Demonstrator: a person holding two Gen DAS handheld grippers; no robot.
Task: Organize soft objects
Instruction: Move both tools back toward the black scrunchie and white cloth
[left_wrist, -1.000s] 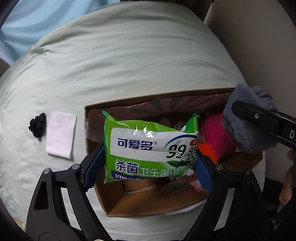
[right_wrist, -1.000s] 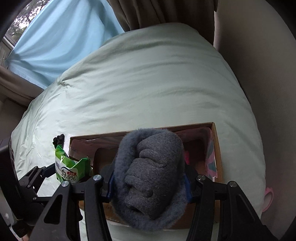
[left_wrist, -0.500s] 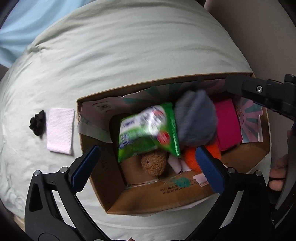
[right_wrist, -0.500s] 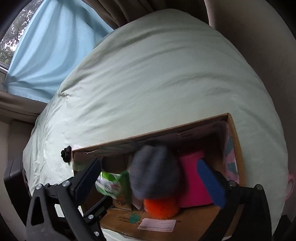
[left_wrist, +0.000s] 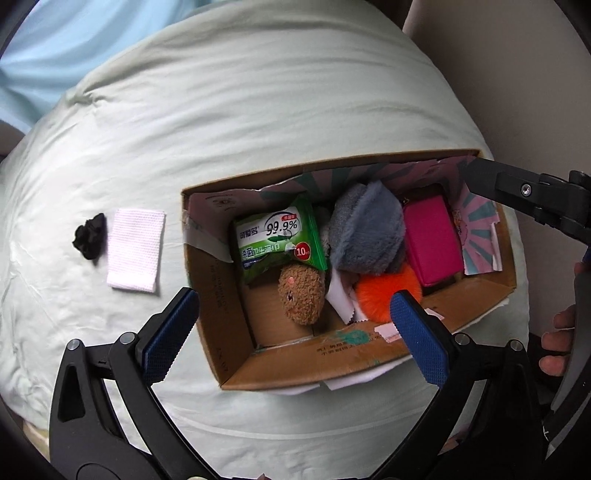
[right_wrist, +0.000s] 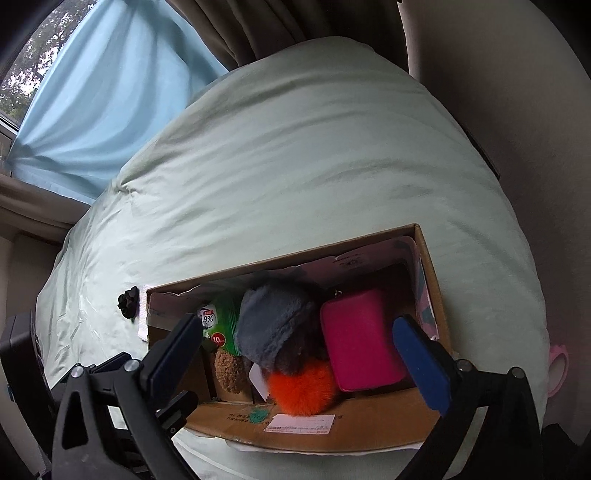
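Pale green bedding (left_wrist: 277, 110) | wipes pack (left_wrist: 279, 240) reads "99.9%", "10" | both claws gape empty

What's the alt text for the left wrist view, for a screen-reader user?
An open cardboard box on a pale green bed cover holds a green wipes pack, grey fuzzy sock, pink pouch, orange pom-pom and brown plush. The open left gripper hovers empty above; a pink cloth and black scrunchie lie outside.

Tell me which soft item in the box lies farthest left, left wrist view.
The green wet wipes pack, by the box's left wall. The brown plush toy sits just below it; the grey fuzzy sock, orange pompom and pink pouch lie further right.
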